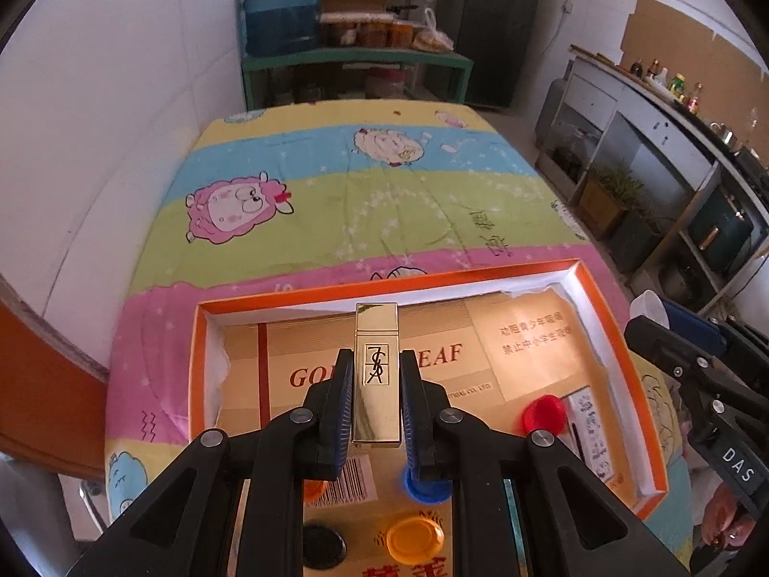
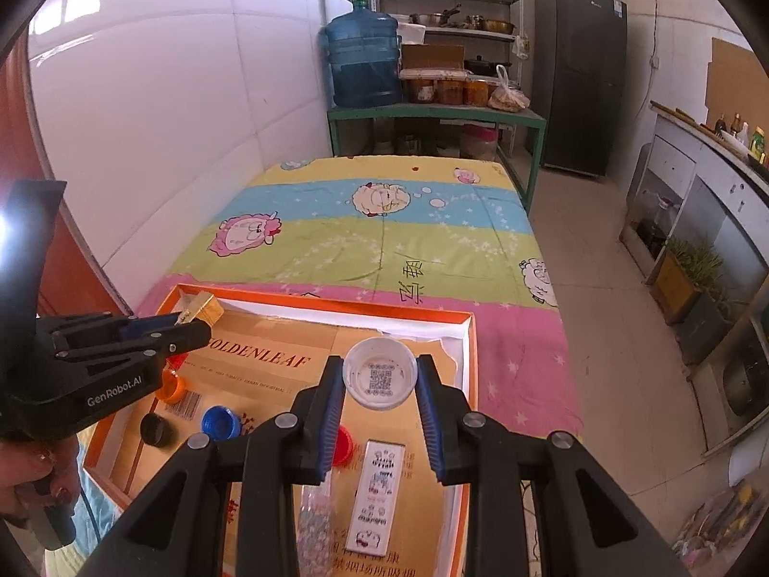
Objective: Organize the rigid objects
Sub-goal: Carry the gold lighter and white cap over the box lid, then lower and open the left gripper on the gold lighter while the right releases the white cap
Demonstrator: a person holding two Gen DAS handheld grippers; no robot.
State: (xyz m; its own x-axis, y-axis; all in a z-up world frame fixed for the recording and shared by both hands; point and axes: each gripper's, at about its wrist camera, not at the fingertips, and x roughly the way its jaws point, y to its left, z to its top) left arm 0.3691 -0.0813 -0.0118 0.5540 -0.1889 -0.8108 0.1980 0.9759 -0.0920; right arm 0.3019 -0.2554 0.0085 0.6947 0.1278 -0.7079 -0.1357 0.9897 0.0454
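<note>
My left gripper [image 1: 376,358] is shut on a gold rectangular lipstick case [image 1: 376,375], held upright over the orange-rimmed box [image 1: 384,286]. From the right wrist view that gripper [image 2: 185,319] hangs over the box's far left corner with the gold case [image 2: 204,308] sticking out. My right gripper [image 2: 380,370] is shut on a white bottle cap [image 2: 380,379] with a QR code inside, above the box [image 2: 336,305]. Lying in the box are red [image 2: 343,446], blue [image 2: 220,424], orange [image 2: 172,387] and black [image 2: 156,429] caps and a white patterned stick [image 2: 377,495].
The box sits on a table covered by a cartoon sheep cloth [image 2: 384,240]. A white wall runs along the left. A green shelf with a blue water jug [image 2: 363,57] stands behind the table, a counter [image 2: 711,182] to the right. A person's hand [image 2: 33,481] holds the left gripper.
</note>
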